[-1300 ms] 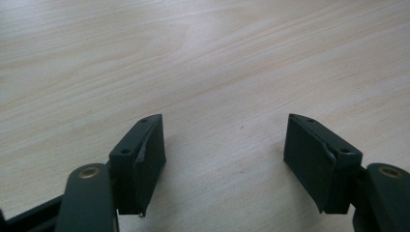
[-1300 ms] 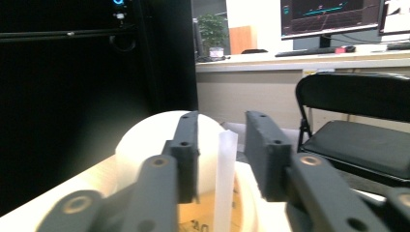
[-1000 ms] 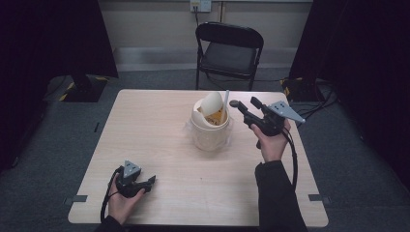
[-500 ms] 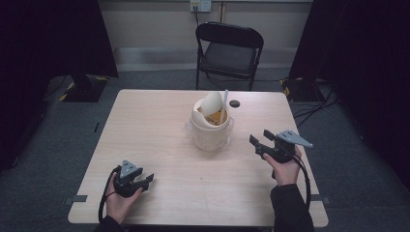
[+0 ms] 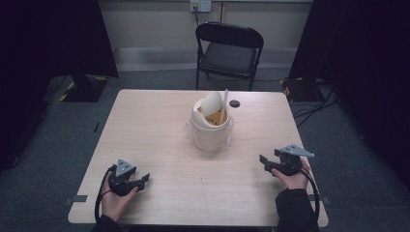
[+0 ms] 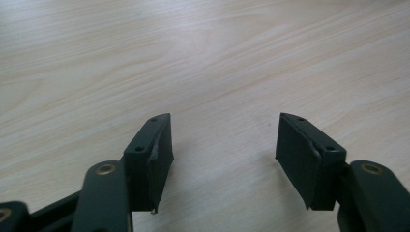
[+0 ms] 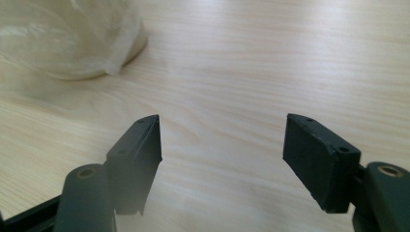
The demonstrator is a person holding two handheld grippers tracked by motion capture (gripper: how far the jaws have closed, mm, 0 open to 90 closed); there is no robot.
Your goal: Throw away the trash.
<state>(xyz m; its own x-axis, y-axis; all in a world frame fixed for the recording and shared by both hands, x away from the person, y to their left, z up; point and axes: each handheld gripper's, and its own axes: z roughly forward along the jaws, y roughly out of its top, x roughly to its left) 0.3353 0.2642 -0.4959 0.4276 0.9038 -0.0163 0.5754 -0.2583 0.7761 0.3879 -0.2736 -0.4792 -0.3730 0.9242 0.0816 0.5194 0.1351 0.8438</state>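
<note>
A white tub (image 5: 210, 129) stands on crinkled clear plastic at the middle of the table. A cream lid (image 5: 211, 103) leans in its mouth beside a white stick (image 5: 224, 99) and something orange. My left gripper (image 5: 141, 182) rests low at the front left, pointing right. Its jaws have just been opening, and in the left gripper view it (image 6: 223, 118) is open over bare wood. My right gripper (image 5: 264, 163) sits at the front right, pointing left toward the tub. Its jaws have also just been opening, and it (image 7: 221, 118) is open with nothing between them. The plastic (image 7: 67, 38) lies ahead to its left.
The light wooden table (image 5: 145, 125) has a small black disc (image 5: 234, 103) behind the tub. A black folding chair (image 5: 229, 48) stands beyond the far edge. Cables lie on the floor at the right (image 5: 314, 104).
My right hand has come down and back from beside the tub's top to the table's front right. My left hand has stayed where it was.
</note>
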